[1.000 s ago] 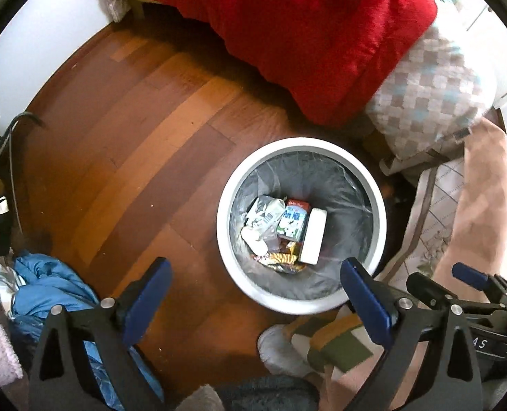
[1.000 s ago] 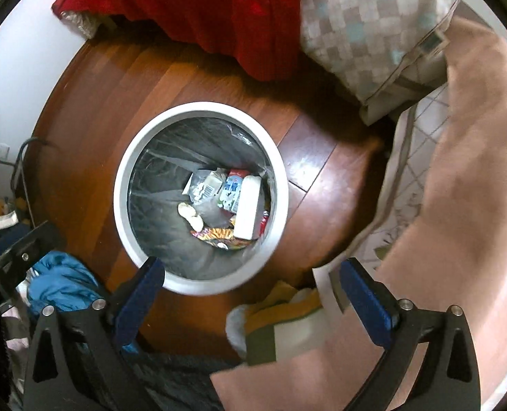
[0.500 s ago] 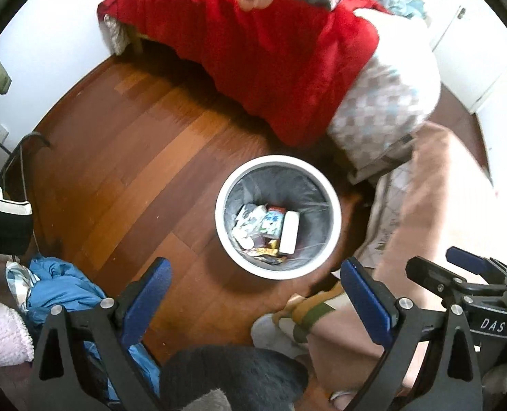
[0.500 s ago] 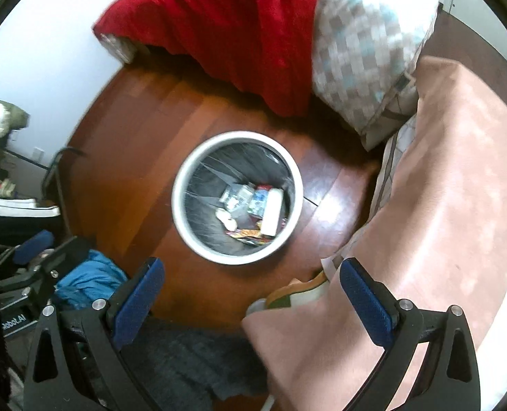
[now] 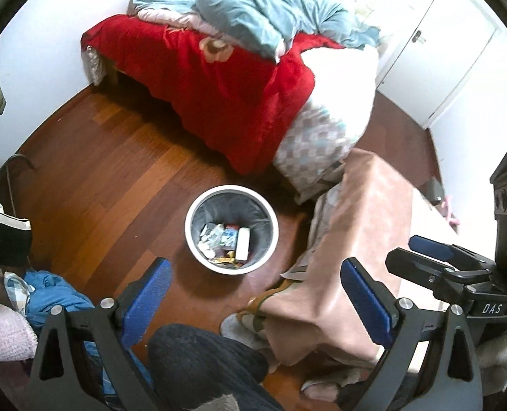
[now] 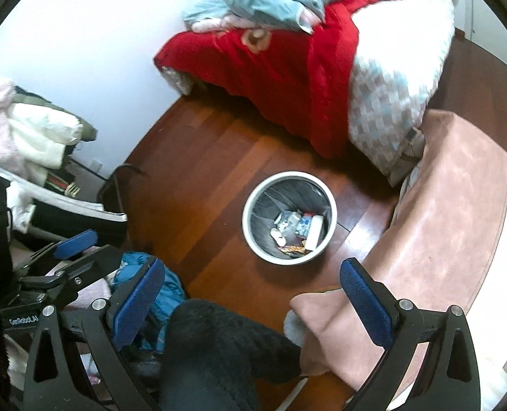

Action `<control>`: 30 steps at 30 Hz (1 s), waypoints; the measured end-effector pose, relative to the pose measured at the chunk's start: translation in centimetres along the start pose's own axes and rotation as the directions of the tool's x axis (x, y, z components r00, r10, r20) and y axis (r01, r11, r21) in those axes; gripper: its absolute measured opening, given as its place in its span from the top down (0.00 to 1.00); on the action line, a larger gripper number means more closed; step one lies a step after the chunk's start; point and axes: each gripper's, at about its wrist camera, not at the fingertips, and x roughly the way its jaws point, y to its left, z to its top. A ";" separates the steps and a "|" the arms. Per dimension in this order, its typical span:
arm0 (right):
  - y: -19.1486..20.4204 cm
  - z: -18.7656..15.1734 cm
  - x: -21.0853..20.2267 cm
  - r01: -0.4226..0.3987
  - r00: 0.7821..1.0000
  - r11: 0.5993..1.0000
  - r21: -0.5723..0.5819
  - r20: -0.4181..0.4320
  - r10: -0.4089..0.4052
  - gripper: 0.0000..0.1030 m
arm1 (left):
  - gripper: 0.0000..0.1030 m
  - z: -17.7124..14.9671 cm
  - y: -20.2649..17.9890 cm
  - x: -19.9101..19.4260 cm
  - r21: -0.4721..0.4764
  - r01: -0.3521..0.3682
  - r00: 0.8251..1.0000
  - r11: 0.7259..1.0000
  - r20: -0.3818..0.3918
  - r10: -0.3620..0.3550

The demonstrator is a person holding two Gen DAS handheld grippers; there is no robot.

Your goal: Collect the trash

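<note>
Both grippers — left gripper [image 5: 255,294], right gripper [image 6: 251,291] — hang wide-spread, empty, high above the bin [image 5: 231,233].

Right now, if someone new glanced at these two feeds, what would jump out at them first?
The bright red blanket draped over the bed at the top of both views, with a rumpled pale blue quilt heaped on it. Next, the round white wastebasket on the wooden floor at centre, lined grey and holding wrappers and cartons. The left gripper and right gripper both hang open and empty above it.
</note>
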 end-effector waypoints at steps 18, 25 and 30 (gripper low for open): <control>2.8 -0.1 -5.9 -0.062 0.998 0.997 -0.047 0.006 0.062 0.00 | 0.02 -0.4 -0.8 -5.3 0.007 0.066 0.996 0.998 0.056 -0.066; 3.0 -0.1 -5.7 -0.047 0.999 0.997 -0.063 -0.008 0.047 0.00 | 0.02 -0.7 -0.8 -5.3 0.005 0.060 0.997 0.998 0.053 -0.060; 3.2 -0.2 -5.7 -0.049 0.999 0.997 -0.064 -0.014 0.048 0.00 | 0.00 -0.9 -0.5 -5.3 0.003 0.066 0.997 0.998 0.047 -0.066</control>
